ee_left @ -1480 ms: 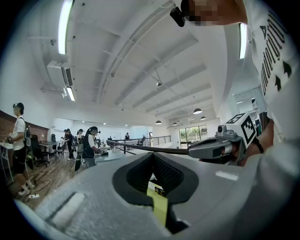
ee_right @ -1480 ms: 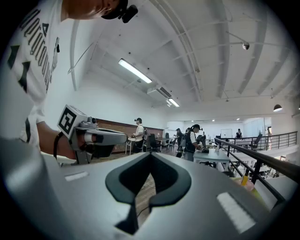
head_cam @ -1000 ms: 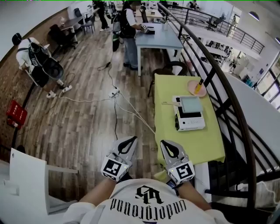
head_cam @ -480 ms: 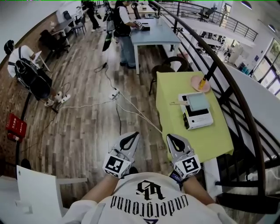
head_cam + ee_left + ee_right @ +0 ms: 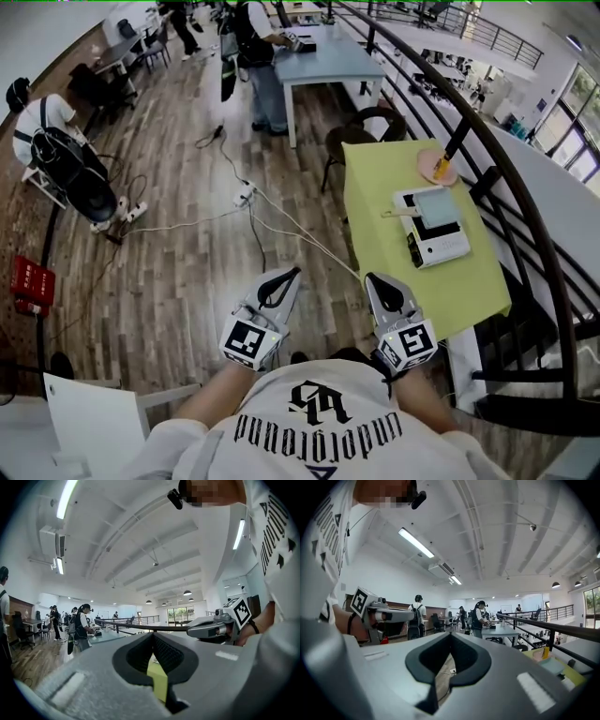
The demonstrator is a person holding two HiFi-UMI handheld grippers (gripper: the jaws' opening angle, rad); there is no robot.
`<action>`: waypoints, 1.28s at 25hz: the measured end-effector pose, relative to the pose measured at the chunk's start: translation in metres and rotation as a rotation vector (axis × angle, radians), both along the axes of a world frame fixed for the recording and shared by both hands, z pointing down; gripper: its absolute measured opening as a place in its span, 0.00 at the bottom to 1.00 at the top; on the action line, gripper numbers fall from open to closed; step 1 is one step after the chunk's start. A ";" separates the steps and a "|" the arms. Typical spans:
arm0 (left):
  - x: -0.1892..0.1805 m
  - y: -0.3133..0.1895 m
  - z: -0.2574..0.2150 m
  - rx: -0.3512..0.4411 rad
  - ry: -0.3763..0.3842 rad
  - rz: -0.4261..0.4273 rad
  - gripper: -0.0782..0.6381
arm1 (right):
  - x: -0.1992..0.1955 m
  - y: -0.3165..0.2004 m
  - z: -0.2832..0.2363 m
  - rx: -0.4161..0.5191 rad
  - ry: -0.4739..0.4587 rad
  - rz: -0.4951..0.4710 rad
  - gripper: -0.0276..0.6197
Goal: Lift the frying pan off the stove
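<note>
**Pan sits ahead-right of both grippers; right one is nearer**

- The left gripper and right gripper are held side by side in front of the chest, pointing level and forward. Both sets of jaws are fully closed with nothing between them. Through the gap in each gripper view there is only floor and worktop.
- The frying pan is on the white stove, roughly mid-length on the yellow-green worktop. It looks like a grey-blue square pan, but it's small at this range, so I'm not certain of the shape.
- The handle sticks out of the pan's left side in the head view, towards the worktop's open-floor edge. The pan's long axis therefore runs across the worktop, roughly square to the line the jaws point along.
- The pan lies forward and to the right of both grippers, well apart from them. The right gripper is near the worktop's near corner and is clearly the closer one.
- A pink plate sits just beyond the stove, clear of the handle.
- My read is that nothing is started yet. The jaws must open first, then come in from the floor side to meet the handle end-on or pinch it from above.
</note>
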State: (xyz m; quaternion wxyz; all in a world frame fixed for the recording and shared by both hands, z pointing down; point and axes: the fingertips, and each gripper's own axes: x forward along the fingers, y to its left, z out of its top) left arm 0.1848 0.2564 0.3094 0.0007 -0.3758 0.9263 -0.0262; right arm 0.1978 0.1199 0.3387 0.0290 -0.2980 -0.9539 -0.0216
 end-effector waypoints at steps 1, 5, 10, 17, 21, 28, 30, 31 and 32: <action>-0.004 0.003 0.000 0.002 0.001 0.001 0.12 | -0.003 0.003 0.001 0.001 0.002 0.001 0.05; -0.020 0.012 0.009 0.004 0.027 0.001 0.12 | -0.019 0.009 0.010 -0.001 0.020 0.009 0.05; -0.051 0.010 0.017 0.007 0.050 -0.006 0.12 | -0.050 0.008 0.019 -0.022 0.033 0.002 0.05; -0.115 -0.003 0.028 -0.007 0.057 0.008 0.12 | -0.115 -0.003 0.026 -0.031 0.039 0.008 0.05; -0.165 -0.027 0.029 -0.008 0.050 0.029 0.12 | -0.160 -0.024 0.025 -0.018 0.032 0.022 0.05; -0.252 -0.091 0.029 -0.006 0.071 0.084 0.12 | -0.234 -0.082 0.025 -0.021 0.034 0.065 0.05; -0.267 -0.112 0.034 -0.003 0.068 0.104 0.12 | -0.248 -0.102 0.027 -0.012 0.031 0.078 0.05; -0.274 -0.122 0.035 0.000 0.066 0.115 0.12 | -0.255 -0.112 0.029 -0.009 0.031 0.089 0.05; -0.280 -0.132 0.036 0.003 0.064 0.127 0.12 | -0.261 -0.122 0.031 -0.007 0.030 0.103 0.05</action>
